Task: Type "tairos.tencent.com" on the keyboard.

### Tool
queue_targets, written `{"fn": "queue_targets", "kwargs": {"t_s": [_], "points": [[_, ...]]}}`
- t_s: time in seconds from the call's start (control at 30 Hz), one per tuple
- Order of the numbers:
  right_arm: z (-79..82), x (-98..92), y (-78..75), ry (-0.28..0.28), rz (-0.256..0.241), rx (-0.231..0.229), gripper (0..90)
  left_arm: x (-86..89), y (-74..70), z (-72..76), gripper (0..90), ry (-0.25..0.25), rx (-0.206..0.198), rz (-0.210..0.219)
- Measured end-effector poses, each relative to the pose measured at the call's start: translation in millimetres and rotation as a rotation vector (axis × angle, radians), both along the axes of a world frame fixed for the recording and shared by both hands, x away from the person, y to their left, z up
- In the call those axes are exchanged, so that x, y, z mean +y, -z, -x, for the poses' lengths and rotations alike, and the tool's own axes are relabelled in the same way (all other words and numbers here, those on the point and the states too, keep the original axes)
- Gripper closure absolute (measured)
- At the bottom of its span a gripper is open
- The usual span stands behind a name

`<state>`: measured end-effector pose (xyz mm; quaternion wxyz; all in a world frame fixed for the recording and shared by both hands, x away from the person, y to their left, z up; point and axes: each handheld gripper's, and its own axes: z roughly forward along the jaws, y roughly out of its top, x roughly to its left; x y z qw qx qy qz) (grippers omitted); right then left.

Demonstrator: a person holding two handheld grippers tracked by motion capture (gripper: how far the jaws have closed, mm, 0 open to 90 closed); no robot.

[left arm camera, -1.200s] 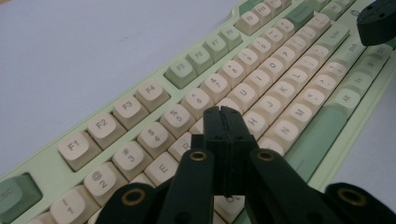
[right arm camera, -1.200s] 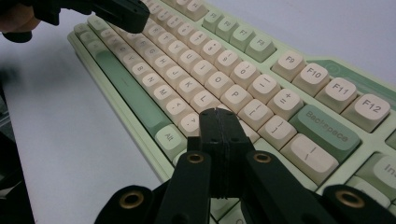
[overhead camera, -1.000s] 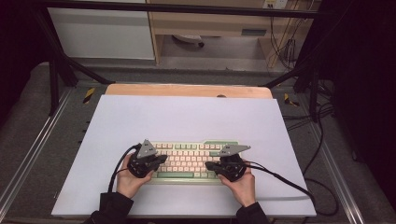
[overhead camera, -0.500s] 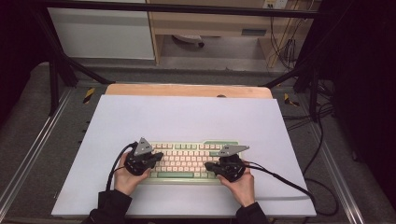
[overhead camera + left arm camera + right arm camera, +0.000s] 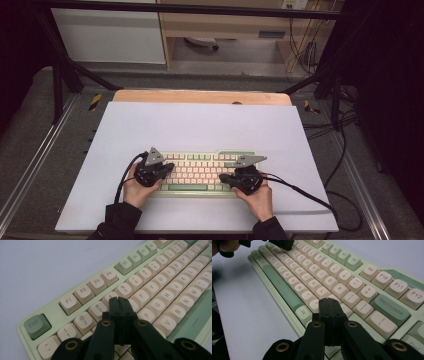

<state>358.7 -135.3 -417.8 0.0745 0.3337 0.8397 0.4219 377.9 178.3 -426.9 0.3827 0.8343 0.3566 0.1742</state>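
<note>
Here, I hold both claws over the pale-green keyboard with cream keycaps (image 5: 202,170), which lies in the lower middle of the high view on a white sheet-covered table (image 5: 200,125). My left gripper (image 5: 118,300) has its jaws pressed flat together, holding nothing, with the tips poised at the number row near the 4 key, in the centre of the left gripper view. My right gripper (image 5: 329,301) is likewise closed on nothing, its tips sitting over the keys at the right end of the letter rows, just left of the sage-green Backspace key (image 5: 390,310). Whether either tip actually touches a keycap I cannot tell.

By my judgement the work is key-pressing with closed tips, and it is under way rather than finished: both claws are at the board, one at each end, and nothing shows which keys are done or how many remain.

The sheet is bare around the keyboard. A strip of light wooden board (image 5: 200,96) shows at its far edge, in the upper middle of the high view. Black cables (image 5: 310,195) trail off to the lower right, and dark frame rails and a grey floor surround the table.
</note>
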Motion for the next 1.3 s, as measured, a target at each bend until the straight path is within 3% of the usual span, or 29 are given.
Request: {"fn": "queue_targets", "kwargs": {"t_s": [0.6,1.3], "points": [[0.0,-0.3,-0.5,0.000,0.000,-0.002,90.0,-1.8,3.1,0.7,89.8,0.007,0.002,-0.010],[1.7,-2.4,-5.7,0.009,-0.014,-0.013,90.0,1.9,-6.5,10.4,89.8,0.025,-0.008,0.014]]}}
